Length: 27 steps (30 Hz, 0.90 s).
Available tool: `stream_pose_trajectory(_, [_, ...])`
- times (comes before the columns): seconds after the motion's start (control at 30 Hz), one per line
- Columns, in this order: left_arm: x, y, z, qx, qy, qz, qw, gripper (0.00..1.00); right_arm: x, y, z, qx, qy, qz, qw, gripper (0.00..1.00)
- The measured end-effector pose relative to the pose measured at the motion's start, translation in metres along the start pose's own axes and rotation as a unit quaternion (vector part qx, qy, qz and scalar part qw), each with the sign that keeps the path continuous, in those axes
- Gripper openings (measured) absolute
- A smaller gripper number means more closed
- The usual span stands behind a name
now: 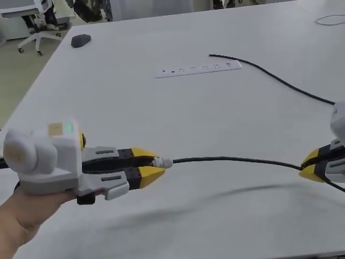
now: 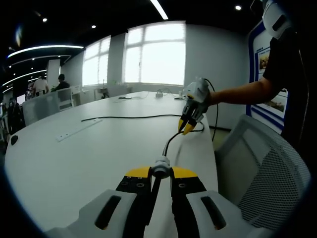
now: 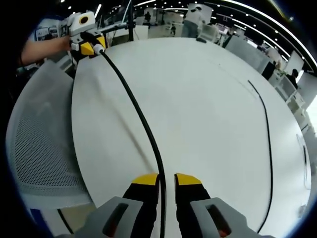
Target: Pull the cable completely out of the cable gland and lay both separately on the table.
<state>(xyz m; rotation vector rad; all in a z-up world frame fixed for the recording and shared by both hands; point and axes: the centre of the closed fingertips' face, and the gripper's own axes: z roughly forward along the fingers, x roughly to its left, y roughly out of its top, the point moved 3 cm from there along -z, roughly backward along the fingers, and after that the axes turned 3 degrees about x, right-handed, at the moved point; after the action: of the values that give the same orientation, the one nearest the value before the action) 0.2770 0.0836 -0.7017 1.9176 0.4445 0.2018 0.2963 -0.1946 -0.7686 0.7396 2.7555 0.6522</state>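
White counter (image 1: 215, 108) underneath, and above it the black cable (image 1: 232, 159) hangs in the air in a shallow arc between the two tools. The left gripper (image 1: 157, 163) has its yellow fingers (image 2: 138, 173) closed on the cable gland (image 1: 163, 162), which sits at their tips with the cable running into it. The right gripper (image 1: 308, 164) has its fingers (image 3: 146, 179) pinched down on the cable further along.

What could go wrong? The cable is smooth, so on a hard pull it may slide through the right fingers instead of leaving the gland. If the gland's seal grips tight, a jerk could twist the small gland out of the left fingers and drop it. When it does let go, the freed end might whip across the counter.

The count: one counter. Two black cables, the held one and a loose cable (image 1: 275, 78) lying beyond. Two grippers. One power strip (image 1: 198, 69). One mouse (image 1: 81, 40). One cable gland.
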Motion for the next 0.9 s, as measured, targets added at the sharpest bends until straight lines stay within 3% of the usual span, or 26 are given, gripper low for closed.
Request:
stream_pose_trajectory(0.13, [0.002,0.000,-0.002,-0.002,0.000,-0.002,1.0000,0.14,0.001,0.006,-0.003,0.000,-0.004,-0.007,1.0000,0.13])
stream_pose_trajectory(0.33, [0.003,-0.002,-0.004,0.001,-0.002,-0.002,1.0000,0.14,0.024,0.062,-0.015,-0.084,0.032,0.001,0.9960,0.21])
stream_pose_trajectory(0.4, [0.004,-0.002,-0.004,0.000,0.002,0.001,1.0000,0.14,0.034,0.086,-0.019,-0.115,0.044,-0.010,0.9924,0.20])
stream_pose_trajectory(0.47, [0.004,-0.003,-0.004,-0.001,0.002,0.001,1.0000,0.14,0.044,0.105,-0.020,-0.120,0.048,-0.030,0.9911,0.19])
stream_pose_trajectory(0.63, [0.002,-0.005,-0.005,-0.001,-0.001,-0.004,1.0000,0.14,0.075,0.150,-0.015,-0.153,0.081,-0.084,0.9813,0.17])
stream_pose_trajectory(0.67, [0.002,-0.005,-0.005,-0.002,-0.001,-0.003,1.0000,0.14,0.079,0.160,-0.012,-0.162,0.078,-0.105,0.9781,0.15])
stream_pose_trajectory(0.7, [0.001,-0.005,-0.006,-0.003,-0.001,0.000,1.0000,0.14,0.082,0.166,-0.010,-0.167,0.074,-0.115,0.9765,0.14])
stream_pose_trajectory(0.73, [0.001,-0.005,-0.006,-0.003,-0.002,0.003,1.0000,0.14,0.091,0.174,-0.007,-0.170,0.088,-0.126,0.9734,0.12])
stream_pose_trajectory(0.9, [0.001,-0.003,-0.008,-0.008,0.000,0.002,1.0000,0.14,0.112,0.195,0.009,-0.171,0.114,-0.146,0.9676,0.11])
